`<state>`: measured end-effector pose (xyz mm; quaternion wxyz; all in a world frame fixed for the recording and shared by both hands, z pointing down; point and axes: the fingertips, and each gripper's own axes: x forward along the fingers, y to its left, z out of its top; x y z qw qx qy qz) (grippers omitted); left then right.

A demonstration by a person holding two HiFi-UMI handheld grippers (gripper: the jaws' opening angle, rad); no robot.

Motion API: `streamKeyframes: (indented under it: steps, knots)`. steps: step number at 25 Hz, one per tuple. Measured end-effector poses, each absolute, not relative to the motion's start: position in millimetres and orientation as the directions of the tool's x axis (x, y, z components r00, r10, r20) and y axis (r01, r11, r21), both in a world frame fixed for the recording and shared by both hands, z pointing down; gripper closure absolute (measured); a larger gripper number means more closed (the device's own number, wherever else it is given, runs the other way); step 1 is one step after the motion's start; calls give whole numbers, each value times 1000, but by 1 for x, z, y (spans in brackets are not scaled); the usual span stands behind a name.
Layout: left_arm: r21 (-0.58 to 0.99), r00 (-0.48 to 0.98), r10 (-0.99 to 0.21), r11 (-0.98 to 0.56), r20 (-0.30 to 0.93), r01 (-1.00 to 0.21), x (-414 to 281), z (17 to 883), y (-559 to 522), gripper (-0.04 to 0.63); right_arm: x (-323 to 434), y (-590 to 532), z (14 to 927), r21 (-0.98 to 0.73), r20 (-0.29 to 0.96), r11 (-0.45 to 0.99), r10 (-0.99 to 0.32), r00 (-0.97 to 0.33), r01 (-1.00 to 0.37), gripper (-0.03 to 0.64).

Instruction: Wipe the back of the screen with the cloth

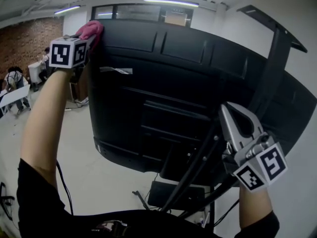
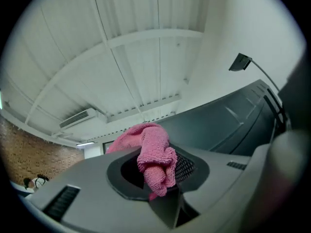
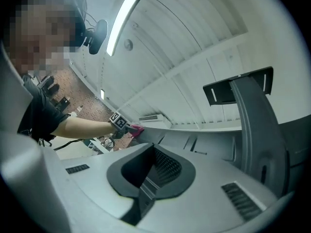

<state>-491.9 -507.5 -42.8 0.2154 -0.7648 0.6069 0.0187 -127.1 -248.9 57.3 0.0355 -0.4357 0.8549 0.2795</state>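
Observation:
The back of the big black screen fills the head view, tilted on its stand. My left gripper is up at the screen's top left corner, shut on a pink cloth that rests against the corner edge. In the left gripper view the pink cloth hangs bunched between the jaws of the left gripper, with the screen back to the right. My right gripper hovers low at the right near the stand, shut and holding nothing. The right gripper looks towards the screen back and the far cloth.
A black stand post and slanted struts cross the screen's lower right. A black box and cables lie on the floor below. A strip of pale tape is stuck on the screen. People sit at desks far left.

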Motion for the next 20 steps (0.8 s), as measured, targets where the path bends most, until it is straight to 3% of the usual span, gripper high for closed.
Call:
streamKeyframes:
  steps: [14,20]
  knots:
    - [-647,519,-832,-288,-197,-706,-171,-59,-438,500,-10,-218,71,408,-329,458,-733,-595,-790,617]
    - [-790,697,-716,-399,-48,-465,-44,-44,-393,500,9,-197,74,403,-335,446,-741,-583,-799,617]
